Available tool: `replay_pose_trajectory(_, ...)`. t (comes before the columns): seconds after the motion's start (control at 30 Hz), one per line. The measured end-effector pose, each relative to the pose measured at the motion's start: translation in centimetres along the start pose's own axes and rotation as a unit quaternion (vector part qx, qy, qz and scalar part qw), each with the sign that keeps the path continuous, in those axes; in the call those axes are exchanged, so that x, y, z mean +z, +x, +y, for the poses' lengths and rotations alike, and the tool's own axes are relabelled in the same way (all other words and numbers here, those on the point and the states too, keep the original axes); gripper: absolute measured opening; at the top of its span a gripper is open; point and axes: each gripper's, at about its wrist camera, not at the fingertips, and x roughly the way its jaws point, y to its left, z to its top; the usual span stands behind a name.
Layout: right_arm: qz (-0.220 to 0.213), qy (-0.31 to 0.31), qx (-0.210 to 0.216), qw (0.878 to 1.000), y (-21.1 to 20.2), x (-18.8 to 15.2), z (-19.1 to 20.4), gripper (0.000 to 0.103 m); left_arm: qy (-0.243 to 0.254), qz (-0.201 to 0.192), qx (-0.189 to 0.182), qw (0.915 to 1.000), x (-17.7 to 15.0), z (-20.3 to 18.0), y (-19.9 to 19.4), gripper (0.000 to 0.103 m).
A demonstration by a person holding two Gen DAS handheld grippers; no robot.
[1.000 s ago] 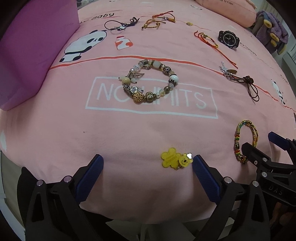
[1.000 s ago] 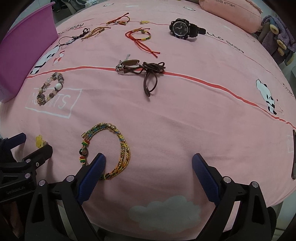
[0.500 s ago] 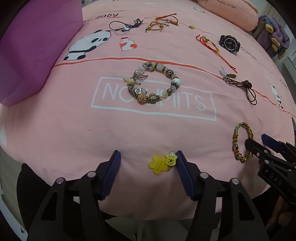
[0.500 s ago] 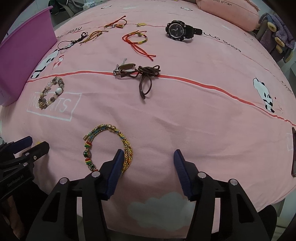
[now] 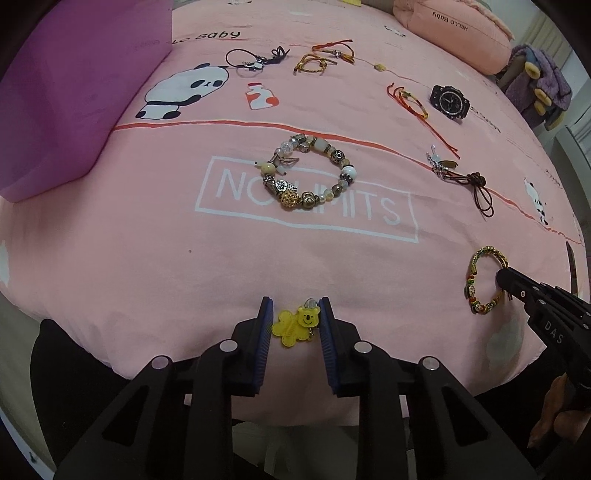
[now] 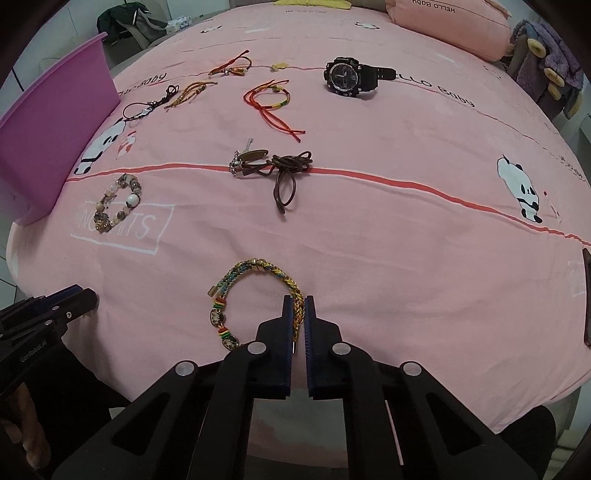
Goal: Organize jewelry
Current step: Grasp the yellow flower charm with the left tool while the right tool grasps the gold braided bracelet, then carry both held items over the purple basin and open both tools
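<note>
Down at the near edge of the pink bedspread (image 5: 147,258), the left tongs (image 5: 294,308) have their blue pads pressed against both sides of a yellow bear charm (image 5: 295,325), which lies on the fabric between them. Off to its right, the right tongs (image 6: 299,306) are closed almost completely on the gold side of the woven gold bracelet (image 6: 255,273), with only the braid's width between the pads; the rest of the loop, with its red, yellow and green beads, lies flat on the bedspread to the left of the pads. In the left wrist view the same bracelet (image 5: 480,280) shows at the right, with the tip of the right tongs on its far side.

Farther up the bed, a beaded bracelet (image 5: 308,177) sits over the printed "NO LIMITS" box. Beyond the red line lie a brown cord with a metal tag (image 6: 273,168), a red string bracelet (image 6: 271,99) and a black wristwatch (image 6: 349,77). Near the panda print (image 5: 184,90) are a dark cord bracelet (image 5: 255,61), a gold-brown braided one (image 5: 310,64) and another red one (image 5: 334,50). A purple bin (image 6: 48,133) stands at the left edge of the bed, and a pink cushion (image 6: 447,26) lies at the far right.
</note>
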Motion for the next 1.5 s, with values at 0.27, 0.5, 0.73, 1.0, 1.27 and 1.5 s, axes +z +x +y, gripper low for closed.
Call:
replay_pose_trajectory(0.27, -0.029, 0.004, 0.020, 0.999, -2.3, 0.8, 0.3, 0.006, 0.004, -0.023, 0.013, 0.9996, 0.7, 0.4, -2.3, 0.025)
replay_pose_trajectory(0.5, -0.068, -0.010, 0.030, 0.997, -5.2, 2.3, 1.3, 0.006, 0.012, -0.061, 0.017, 0.9979, 2.5, 0.2, -5.2, 0.025)
replay_pose_trajectory(0.73, -0.106, -0.040, 0.060, 0.992, -8.2, 5.1, 3.9, 0.006, 0.023, -0.101, 0.004, 0.9946, 4.9, -0.1, -9.1, 0.025)
replay_pose_trajectory(1.0, -0.151, -0.060, 0.108, 0.981, -11.5, 10.7, 7.8, 0.006, 0.017, -0.151, 0.003, 0.9884, 9.4, 1.7, -13.6, 0.025)
replay_pose_trajectory(1.27, -0.192, -0.101, 0.161, 0.963, -14.5, 17.4, 14.7, 0.006, -0.028, -0.206, 0.035, 0.9776, 14.2, 7.6, -18.0, 0.025)
replay_pose_trajectory(1.5, -0.193, -0.156, 0.218, 0.944, -15.4, 21.6, 24.2, 0.006, -0.080, -0.227, 0.086, 0.9668, 17.2, 15.1, -20.7, 0.025)
